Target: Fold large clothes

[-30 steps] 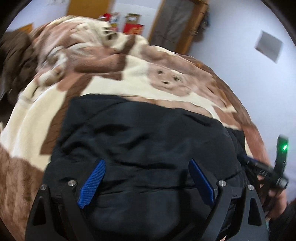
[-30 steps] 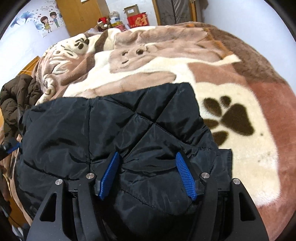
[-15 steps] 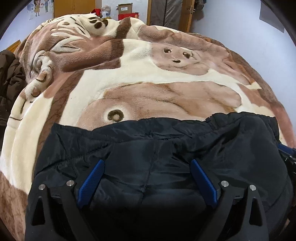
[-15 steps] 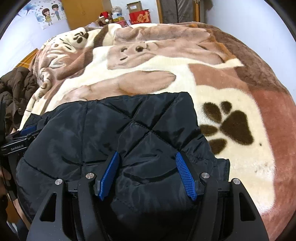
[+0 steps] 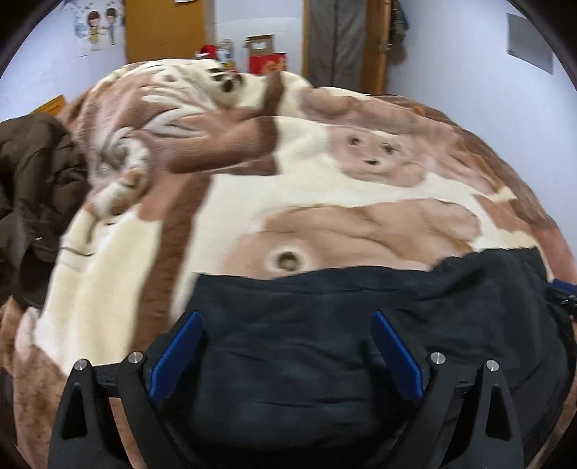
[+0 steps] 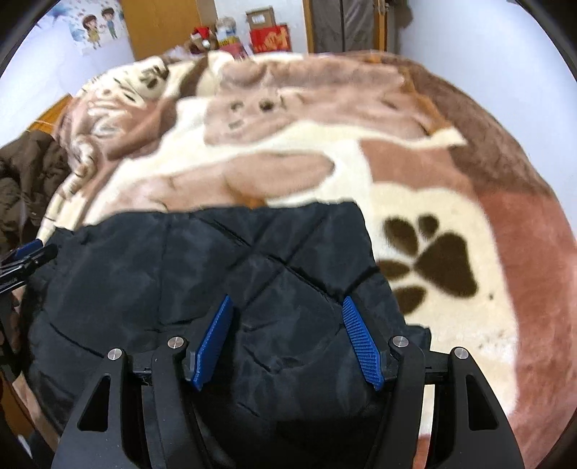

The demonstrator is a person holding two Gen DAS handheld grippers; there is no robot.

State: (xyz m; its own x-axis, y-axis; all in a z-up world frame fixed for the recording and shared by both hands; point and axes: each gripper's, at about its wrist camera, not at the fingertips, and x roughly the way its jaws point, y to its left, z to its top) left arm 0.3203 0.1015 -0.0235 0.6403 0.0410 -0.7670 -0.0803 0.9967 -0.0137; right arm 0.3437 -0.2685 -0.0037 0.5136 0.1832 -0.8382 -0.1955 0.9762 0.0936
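A black quilted jacket (image 6: 202, 274) lies folded on a bed covered by a brown and cream bear blanket (image 6: 432, 202). My right gripper (image 6: 286, 299) hovers over the jacket's right part, open wide, with puffy fabric bulging up between the blue pads (image 6: 360, 342) but not pinched. My left gripper (image 5: 285, 315) is open over the jacket's (image 5: 360, 324) left end, its left finger (image 5: 176, 353) past the edge, above the blanket (image 5: 288, 194). The left gripper's tip (image 6: 29, 252) also shows at the left edge of the right wrist view.
A brown padded coat (image 5: 32, 180) is heaped at the bed's left side. Red boxes (image 5: 267, 61) and small items stand behind the bed's far end, by a wooden wardrobe (image 5: 162, 29) and a door (image 5: 342, 39). A pale wall runs along the right.
The left gripper has drawn back and slid left, so the jacket fills less of its view and more blanket shows. The right gripper has hardly moved. Both stay open.
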